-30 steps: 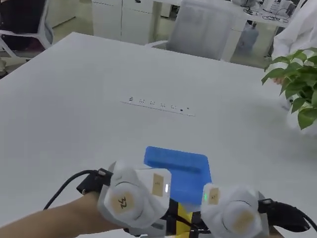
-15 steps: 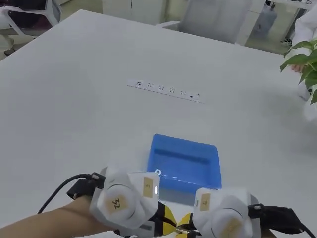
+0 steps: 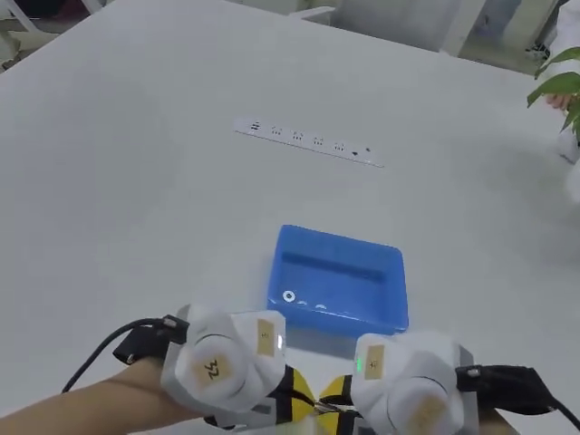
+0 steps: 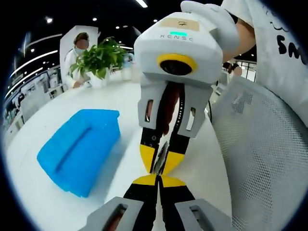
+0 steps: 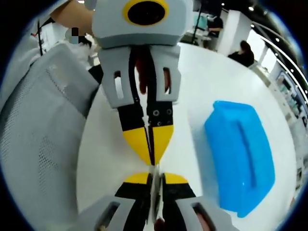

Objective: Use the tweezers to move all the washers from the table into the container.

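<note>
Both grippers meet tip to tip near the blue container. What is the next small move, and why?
Probably draw the left gripper back from the right gripper. They stand tip to tip, both shut, and the thin tweezers sit in the right gripper's jaws, so the tweezers cannot pick anything until the two part. One washer lies in the container.

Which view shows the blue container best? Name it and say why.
The head view: the blue container is seen whole from above, its inside open, with a washer on its floor. The left gripper view and right gripper view catch it off to one side, slanted and fisheye-warped.
</note>
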Motion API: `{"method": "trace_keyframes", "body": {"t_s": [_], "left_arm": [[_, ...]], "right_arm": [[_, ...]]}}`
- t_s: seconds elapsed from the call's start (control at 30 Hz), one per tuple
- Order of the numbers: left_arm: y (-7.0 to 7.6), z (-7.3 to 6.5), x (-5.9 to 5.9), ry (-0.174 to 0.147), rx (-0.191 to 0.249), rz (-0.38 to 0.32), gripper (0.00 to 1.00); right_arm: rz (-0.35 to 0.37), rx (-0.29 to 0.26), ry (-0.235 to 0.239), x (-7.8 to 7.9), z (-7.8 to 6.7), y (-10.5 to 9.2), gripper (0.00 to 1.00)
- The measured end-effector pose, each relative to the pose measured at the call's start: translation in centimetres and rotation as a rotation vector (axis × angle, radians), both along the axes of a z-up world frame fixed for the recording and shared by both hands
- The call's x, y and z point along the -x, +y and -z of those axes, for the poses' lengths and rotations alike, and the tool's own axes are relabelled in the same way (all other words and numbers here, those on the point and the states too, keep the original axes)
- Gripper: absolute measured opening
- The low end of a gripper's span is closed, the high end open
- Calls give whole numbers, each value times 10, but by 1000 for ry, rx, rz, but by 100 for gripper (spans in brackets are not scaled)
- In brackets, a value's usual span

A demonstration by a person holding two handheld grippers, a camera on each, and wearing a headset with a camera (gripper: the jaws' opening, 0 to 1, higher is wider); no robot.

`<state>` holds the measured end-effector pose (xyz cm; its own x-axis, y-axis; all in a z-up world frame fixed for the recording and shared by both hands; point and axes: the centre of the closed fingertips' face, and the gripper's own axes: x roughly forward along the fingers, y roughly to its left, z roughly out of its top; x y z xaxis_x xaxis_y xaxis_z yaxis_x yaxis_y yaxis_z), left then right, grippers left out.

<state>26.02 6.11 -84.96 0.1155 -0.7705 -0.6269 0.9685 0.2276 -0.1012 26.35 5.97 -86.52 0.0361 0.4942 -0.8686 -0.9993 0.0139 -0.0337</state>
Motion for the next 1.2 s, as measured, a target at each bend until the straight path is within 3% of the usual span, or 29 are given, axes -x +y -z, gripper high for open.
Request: {"method": "trace_keyframes", "body": {"t_s": [0.1,0.17,0.23,0.27,0.3,0.4,0.47,0.6,0.63,0.87,0.97,1.2], "left_arm": [[2,2,3,72,2,-92,0],[3,-3,7,82,12,-126,0],[7,-7,11,132,20,-194,7],[9,-13,13,135,35,-220,11],[13,-16,10,115,39,-261,18],[24,-29,14,117,43,-348,36],[32,-40,14,97,52,-408,43],[49,-64,14,91,78,-545,62],[53,-72,14,70,88,-566,65],[76,-102,17,0,77,-693,83],[82,-109,21,-23,61,-740,93],[87,-117,32,-55,62,-800,99]], "right_arm": [[97,-28,35,-4,-3,1,10],[126,-52,22,-8,-11,1,11],[179,-74,21,-9,-20,-2,14],[217,-82,16,-10,-27,-5,16],[246,-88,11,-10,-31,-8,17],[348,-142,0,-7,-49,-16,21],[420,-181,0,-3,-60,-23,23],[548,-237,-23,6,-79,-38,32],[577,-256,-25,7,-84,-41,34],[800,-403,-52,11,-116,-71,46],[854,-426,-58,12,-119,-80,52],[926,-430,-79,18,-116,-99,67]]}}
